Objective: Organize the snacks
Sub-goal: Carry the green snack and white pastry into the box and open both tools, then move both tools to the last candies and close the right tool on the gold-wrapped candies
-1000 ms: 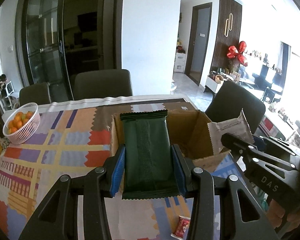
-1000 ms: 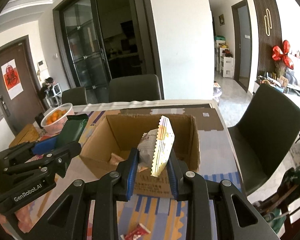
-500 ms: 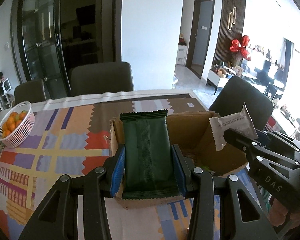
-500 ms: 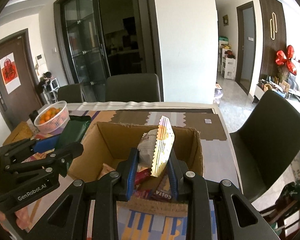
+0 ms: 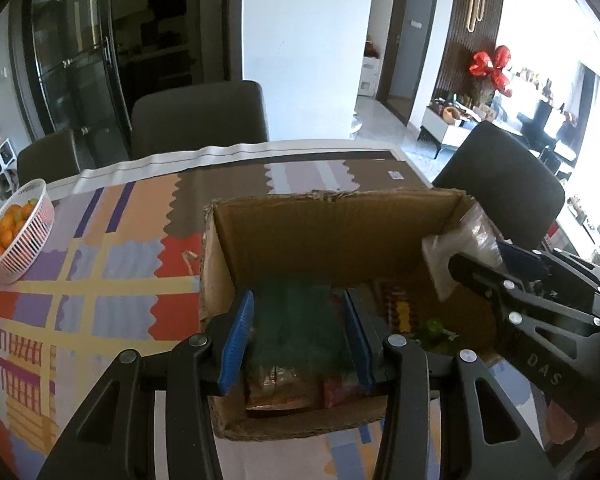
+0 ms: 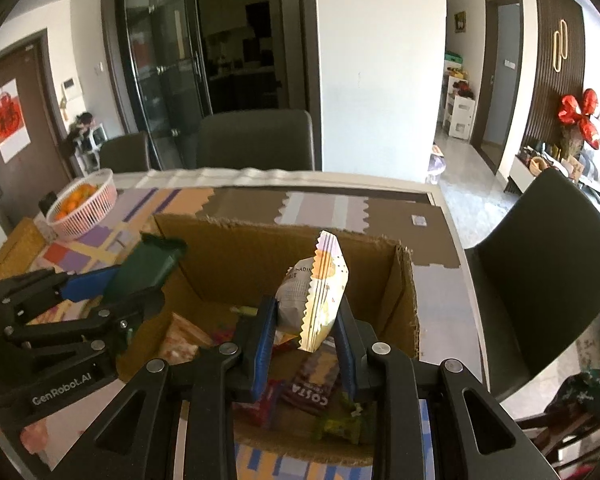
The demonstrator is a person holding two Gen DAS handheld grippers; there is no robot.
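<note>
Green packet (image 5: 300,324) blurs inside left tool (image 5: 298,296), jaws just parting, over box (image 5: 332,197); right tool (image 6: 306,303), loosening, pinches pale packet (image 6: 320,276).

"genrobot.ai" stands in white on the left gripper (image 6: 134,280). "das" is on the right gripper (image 5: 476,256), and "costa" on a dark snack packet (image 6: 314,384) in the cardboard box (image 6: 404,304).
</note>
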